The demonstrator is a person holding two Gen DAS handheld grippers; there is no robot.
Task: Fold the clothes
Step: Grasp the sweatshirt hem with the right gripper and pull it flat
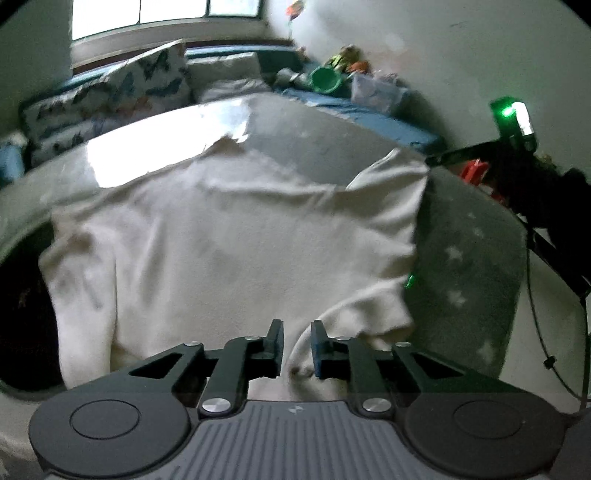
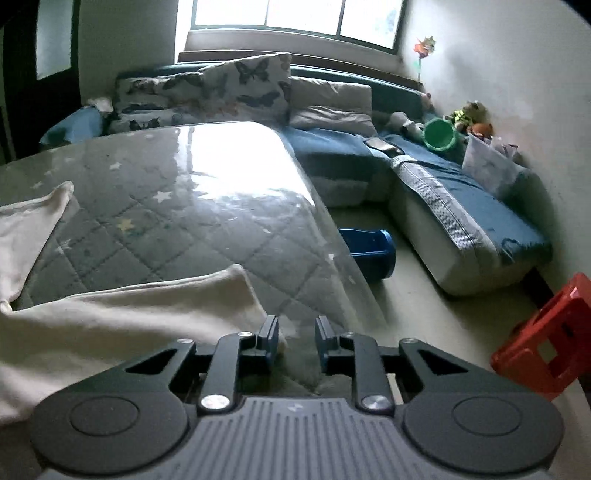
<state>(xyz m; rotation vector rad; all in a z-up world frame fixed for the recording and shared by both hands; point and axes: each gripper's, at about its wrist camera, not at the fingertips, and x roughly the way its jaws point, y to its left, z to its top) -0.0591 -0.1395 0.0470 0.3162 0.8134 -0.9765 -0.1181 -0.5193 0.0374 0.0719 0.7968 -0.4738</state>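
Left wrist view first: the left gripper [image 1: 297, 347] sits low over a white garment [image 1: 229, 251], its two dark fingers parted with a clear gap between them, and a raised fold of the white cloth lies in and just ahead of that gap; whether the pads actually touch the fabric cannot be told. Ahead of the fingers the garment spreads wide across a grey quilted table cover [image 1: 469, 258] printed with pale stars, wrinkled in long creases, with one corner lifted ahead and to the right. Off to the far right a black rig with a green light [image 1: 511, 110] stands beyond the table edge. Farther ahead lie butterfly-print cushions [image 1: 122, 92], a blue couch [image 1: 388, 118] and a bright window [image 1: 166, 14]. From the right wrist view, the right gripper [image 2: 296, 345] also has its fingers apart with nothing between them; the left finger stands just beside the edge of the same white garment [image 2: 122, 317], which runs off to the left, while the gap itself shows the grey table cover [image 2: 177, 221] under a glossy clear sheet. Ahead and to the right, past the table edge, a blue tub [image 2: 369, 251] sits on the floor, with a red stool [image 2: 546, 343] nearer on the far right. Beyond them the couch [image 2: 461, 206] carries a green cup [image 2: 439, 134] and some toys against the wall.
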